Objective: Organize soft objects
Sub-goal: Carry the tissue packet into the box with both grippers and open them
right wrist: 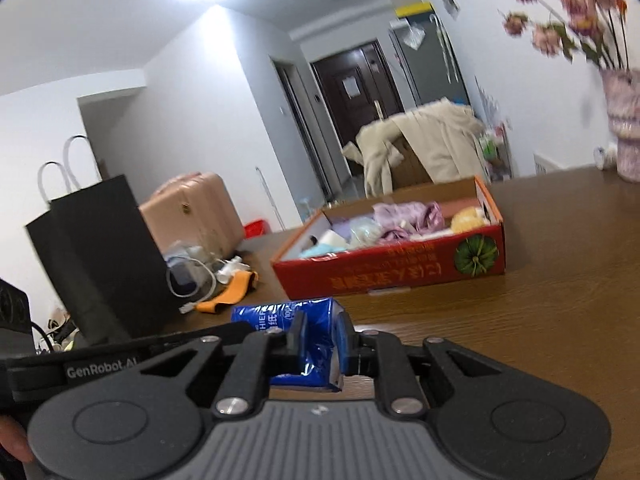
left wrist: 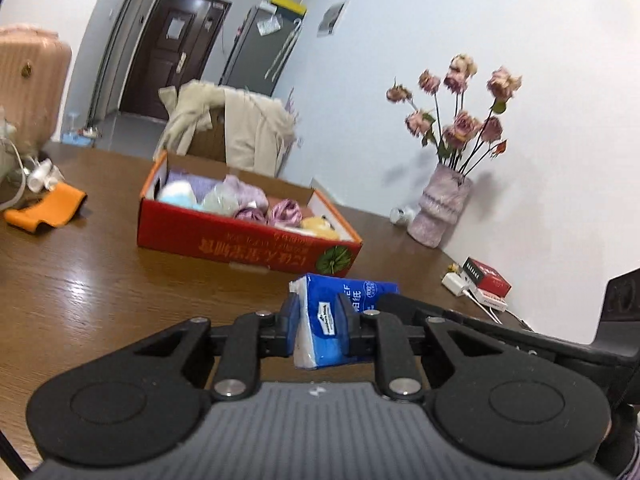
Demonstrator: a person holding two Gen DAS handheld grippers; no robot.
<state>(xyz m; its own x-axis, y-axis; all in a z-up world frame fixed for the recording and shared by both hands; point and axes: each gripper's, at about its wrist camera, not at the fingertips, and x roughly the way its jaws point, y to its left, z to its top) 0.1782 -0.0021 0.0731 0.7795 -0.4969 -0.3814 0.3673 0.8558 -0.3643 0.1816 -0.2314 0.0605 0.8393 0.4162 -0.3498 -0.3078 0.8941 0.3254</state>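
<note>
Looking at the big stuff first: the brown wooden table [left wrist: 80, 280] carries everything, with its far edge running along the white wall. Toward the middle sits the red cardboard box [left wrist: 240, 236], open on top and already loaded with soft things, a purple cloth bundle [left wrist: 246, 194], a pale blue roll [left wrist: 178, 194] and something fluffy and yellow [left wrist: 318, 228] at the right end. My guess is the box is the collecting spot, so it's been left open and within easy reach.

Over by the table's right edge near the wall stands a pink vase [left wrist: 440, 210] of dried roses, well apart from the box, with a red and black small carton [left wrist: 488, 276] further along that edge. At the left edge there's a black paper bag [right wrist: 100, 256] and an orange strap thing [left wrist: 48, 206] next to a tangle of white cables.

Now the task item: a blue tissue pack [left wrist: 332, 320], held above the table's near edge, in front of the box. Both grippers have it. The left gripper [left wrist: 318, 328] is pinching one end, the right gripper [right wrist: 320, 340] is squeezing the other end, and you can see the wrapper crumple between its pads. Two-handed probably because a squishy pack sags from one pinch. The box looks like the next stop, though that's just my read.
</note>
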